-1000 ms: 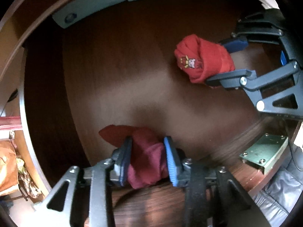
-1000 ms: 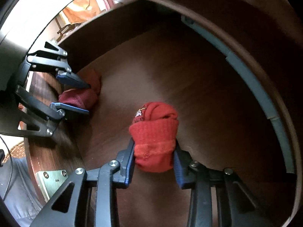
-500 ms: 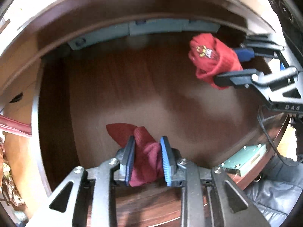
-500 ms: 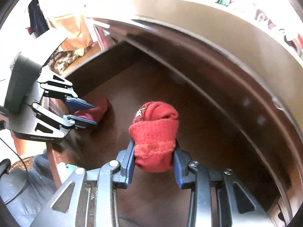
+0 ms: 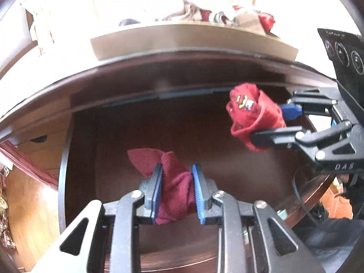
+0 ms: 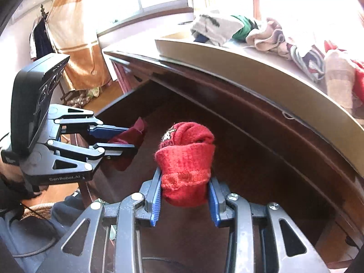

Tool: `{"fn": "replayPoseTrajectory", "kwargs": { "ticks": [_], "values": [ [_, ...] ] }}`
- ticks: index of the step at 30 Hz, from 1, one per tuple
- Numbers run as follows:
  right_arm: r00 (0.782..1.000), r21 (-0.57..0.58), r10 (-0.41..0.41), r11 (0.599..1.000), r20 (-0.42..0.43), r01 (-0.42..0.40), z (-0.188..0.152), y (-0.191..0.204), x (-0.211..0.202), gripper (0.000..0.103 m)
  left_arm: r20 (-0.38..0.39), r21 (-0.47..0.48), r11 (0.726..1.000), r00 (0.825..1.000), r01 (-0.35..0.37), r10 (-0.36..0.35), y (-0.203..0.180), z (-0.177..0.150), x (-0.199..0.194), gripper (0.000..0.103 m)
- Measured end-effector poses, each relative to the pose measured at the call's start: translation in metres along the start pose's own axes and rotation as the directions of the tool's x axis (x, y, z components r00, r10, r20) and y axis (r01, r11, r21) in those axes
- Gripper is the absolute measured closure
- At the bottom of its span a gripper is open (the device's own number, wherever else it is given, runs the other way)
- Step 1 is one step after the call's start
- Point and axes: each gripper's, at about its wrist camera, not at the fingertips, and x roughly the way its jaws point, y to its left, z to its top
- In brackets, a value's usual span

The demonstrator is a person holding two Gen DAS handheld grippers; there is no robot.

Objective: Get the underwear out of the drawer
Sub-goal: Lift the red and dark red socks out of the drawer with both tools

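Observation:
My left gripper [image 5: 176, 173] is shut on a dark red bundle of underwear [image 5: 175, 188] and holds it above the dark wooden drawer [image 5: 145, 132]. From the right wrist view the same gripper [image 6: 127, 138] and bundle [image 6: 127, 138] hang at the left. My right gripper [image 6: 185, 182] is shut on a rolled bright red piece with a small printed patch [image 6: 185, 159], also lifted over the drawer [image 6: 261, 159]. In the left wrist view that red roll [image 5: 252, 118] sits at the right, pinched by the right gripper [image 5: 268, 122].
A beige tray [image 6: 250, 68] with a heap of mixed clothes [image 6: 273, 34] sits on the cabinet top behind the drawer. The same tray [image 5: 182, 41] shows in the left wrist view. A person's dark sleeve [image 6: 13, 186] and a wicker basket [image 6: 41, 209] are at lower left.
Both grippers rose out of the drawer with their red bundles and tilted up, so the cabinet top, the tray of clothes and the window came into view.

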Motion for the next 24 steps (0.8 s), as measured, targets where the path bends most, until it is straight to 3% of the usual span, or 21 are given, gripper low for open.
{"fn": "replayPoseTrajectory", "kwargs": {
  "ticks": [1, 7, 16, 24],
  "values": [
    [1.000, 0.001, -0.001, 1.000, 0.009, 0.001, -0.001, -0.003, -0.005, 0.066, 0.010, -0.001, 1.000, 1.000, 0.000, 0.000, 0.003, 0.013, 0.001, 0.079],
    [0.997, 0.008, -0.003, 1.000, 0.071, 0.003, -0.003, -0.007, -0.023, 0.066, 0.080, -0.002, 1.000, 0.997, -0.022, 0.022, -0.011, 0.009, -0.025, 0.079],
    [0.983, 0.023, 0.009, 1.000, 0.184, -0.013, -0.014, -0.012, -0.062, 0.066, 0.186, -0.011, 0.997, 0.980, -0.071, 0.072, -0.010, -0.021, -0.062, 0.079],
    [0.968, 0.027, 0.004, 1.000, 0.251, -0.011, -0.011, -0.004, -0.079, 0.066, 0.236, -0.008, 0.992, 0.963, -0.129, 0.127, -0.020, -0.037, -0.060, 0.079]
  ]
}}
